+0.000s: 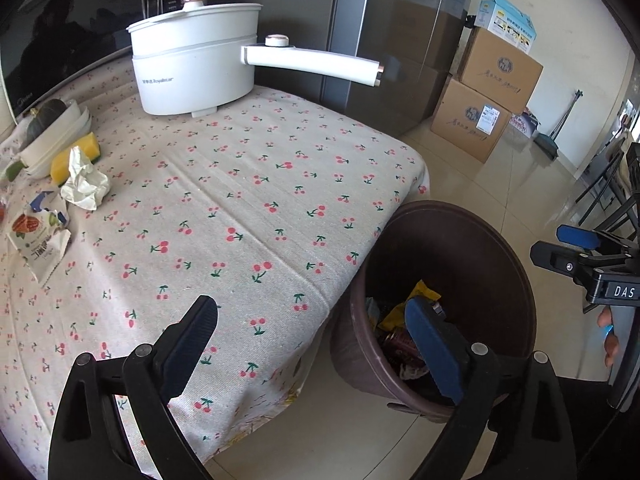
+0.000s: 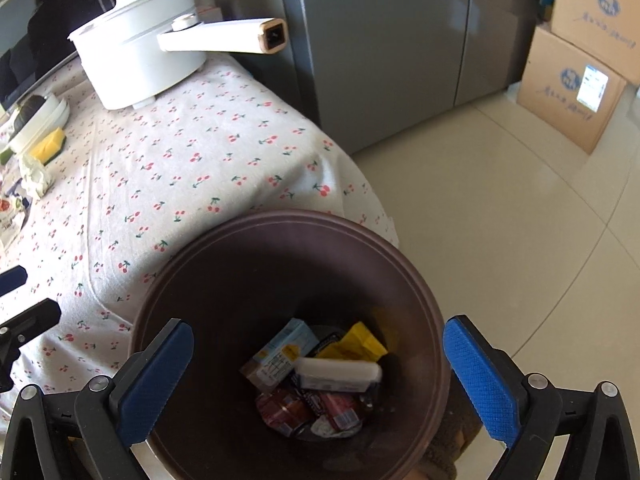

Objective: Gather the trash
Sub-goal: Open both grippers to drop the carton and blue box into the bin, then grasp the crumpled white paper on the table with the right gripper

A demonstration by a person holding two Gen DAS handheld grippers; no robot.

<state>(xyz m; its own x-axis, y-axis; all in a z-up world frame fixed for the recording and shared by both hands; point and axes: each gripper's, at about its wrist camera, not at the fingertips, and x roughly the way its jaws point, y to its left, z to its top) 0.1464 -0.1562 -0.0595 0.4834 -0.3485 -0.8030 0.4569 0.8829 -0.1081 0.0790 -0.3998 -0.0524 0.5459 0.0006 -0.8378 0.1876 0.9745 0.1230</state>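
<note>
A dark brown trash bin (image 2: 400, 280) stands on the floor at the table's corner, with several wrappers and small cartons (image 2: 316, 376) lying in its bottom. My right gripper (image 2: 316, 376) hangs open straight over the bin's mouth, nothing between its blue pads. My left gripper (image 1: 312, 344) is open over the table's corner and the bin (image 1: 500, 264), also empty. On the far left of the cherry-print tablecloth (image 1: 248, 200) lie a crumpled white tissue (image 1: 84, 182) and a torn snack wrapper (image 1: 38, 236). The right gripper's fingers (image 1: 576, 240) show at the right edge of the left wrist view.
A white electric pot (image 1: 192, 60) with a long handle (image 1: 316, 62) stands at the table's back. A yellow sponge (image 1: 74, 156) and stacked white bowls (image 1: 56, 132) sit beside the tissue. A grey fridge (image 2: 400, 40) and cardboard boxes (image 1: 484, 92) stand behind on the tiled floor.
</note>
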